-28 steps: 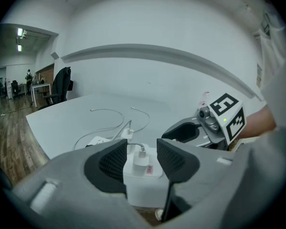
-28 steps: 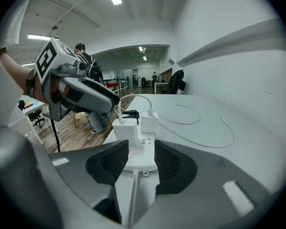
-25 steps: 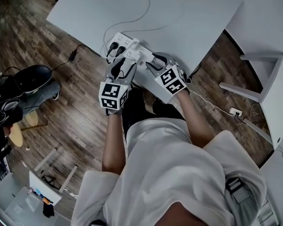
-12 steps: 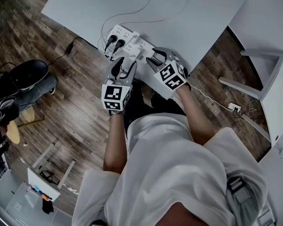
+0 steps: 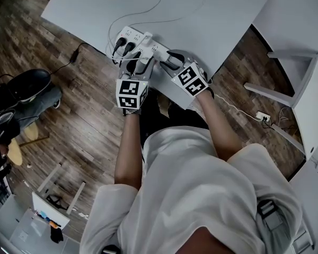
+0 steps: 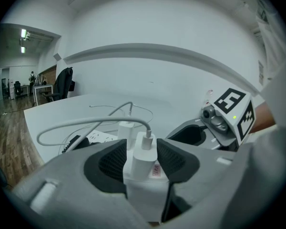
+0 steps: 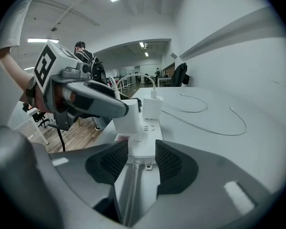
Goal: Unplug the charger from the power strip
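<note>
the charger (image 6: 144, 159) is seen plugged upright into the power strip (image 7: 144, 142), toward the strip's cord end, with its thin cable (image 6: 81, 124) leaving from its top. the left gripper (image 6: 142, 146) is set over the strip with its jaws parted. the charger is flanked closely by both pads, but no firm squeeze is seen and a sliver of gap is left on one side. the right gripper (image 7: 142, 147) is clamped across the strip's end, where the cord (image 7: 128, 190) leaves, so the strip is held down on the table (image 5: 217, 15).

several failures can be judged likely from here:
- if the pull is started before the pads are closed, the charger's smooth sides could be slid over and nothing lifted.
- if the grip is taken too high, the cable could be drawn out of the charger while the charger stays in the strip.
- if the pull is tilted, the prongs could be jammed, and the strip could be dragged out of the right gripper's hold.
- the second charger (image 6: 126, 128), just behind on the strip, could be knocked.
</note>
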`<action>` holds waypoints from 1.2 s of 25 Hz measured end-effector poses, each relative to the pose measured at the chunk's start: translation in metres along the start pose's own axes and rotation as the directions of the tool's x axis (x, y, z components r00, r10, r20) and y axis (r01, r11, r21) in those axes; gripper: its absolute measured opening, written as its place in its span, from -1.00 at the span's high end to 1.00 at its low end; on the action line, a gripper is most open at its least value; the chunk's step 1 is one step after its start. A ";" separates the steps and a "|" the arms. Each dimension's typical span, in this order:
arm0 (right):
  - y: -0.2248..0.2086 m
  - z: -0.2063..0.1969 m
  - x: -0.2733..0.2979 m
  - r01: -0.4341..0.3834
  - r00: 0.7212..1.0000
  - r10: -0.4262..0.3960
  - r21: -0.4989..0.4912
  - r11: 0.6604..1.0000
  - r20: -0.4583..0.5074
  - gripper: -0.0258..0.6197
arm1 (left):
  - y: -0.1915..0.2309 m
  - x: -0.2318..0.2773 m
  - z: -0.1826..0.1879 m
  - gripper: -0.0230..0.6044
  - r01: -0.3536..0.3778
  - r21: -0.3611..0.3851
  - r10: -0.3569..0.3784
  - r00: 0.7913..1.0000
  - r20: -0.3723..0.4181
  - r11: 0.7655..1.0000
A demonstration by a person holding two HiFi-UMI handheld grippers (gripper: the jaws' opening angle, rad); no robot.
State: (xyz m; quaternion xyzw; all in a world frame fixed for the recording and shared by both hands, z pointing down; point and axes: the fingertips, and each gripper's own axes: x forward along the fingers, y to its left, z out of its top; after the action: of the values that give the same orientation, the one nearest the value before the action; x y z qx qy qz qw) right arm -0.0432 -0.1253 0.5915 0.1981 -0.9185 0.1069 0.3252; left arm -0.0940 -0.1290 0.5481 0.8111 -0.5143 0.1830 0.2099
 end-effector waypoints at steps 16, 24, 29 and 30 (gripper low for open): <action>-0.001 0.001 -0.002 0.018 0.998 -0.018 0.012 1.000 0.052 0.36 | 0.000 0.013 0.000 0.42 -0.008 -0.046 0.008 1.000 0.006 0.999; 0.000 -0.001 -0.001 0.027 0.998 -0.029 0.026 0.999 0.050 0.36 | -0.005 0.014 0.000 0.47 -0.056 0.137 0.065 0.996 -0.061 0.989; 0.000 0.001 0.000 0.032 0.998 -0.034 0.028 0.999 0.057 0.36 | 0.002 0.011 0.000 0.45 -0.013 -0.052 0.012 1.000 -0.011 0.999; -0.001 0.002 0.000 0.034 0.998 -0.035 0.028 0.999 0.055 0.36 | 0.003 0.010 0.001 0.44 -0.004 -0.094 0.004 1.000 0.006 0.996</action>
State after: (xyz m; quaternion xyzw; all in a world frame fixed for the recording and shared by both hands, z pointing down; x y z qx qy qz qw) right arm -0.0441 -0.1265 0.5902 0.2211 -0.9221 0.1080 0.2986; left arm -0.0929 -0.1383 0.5530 0.7998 -0.5247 0.1564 0.2459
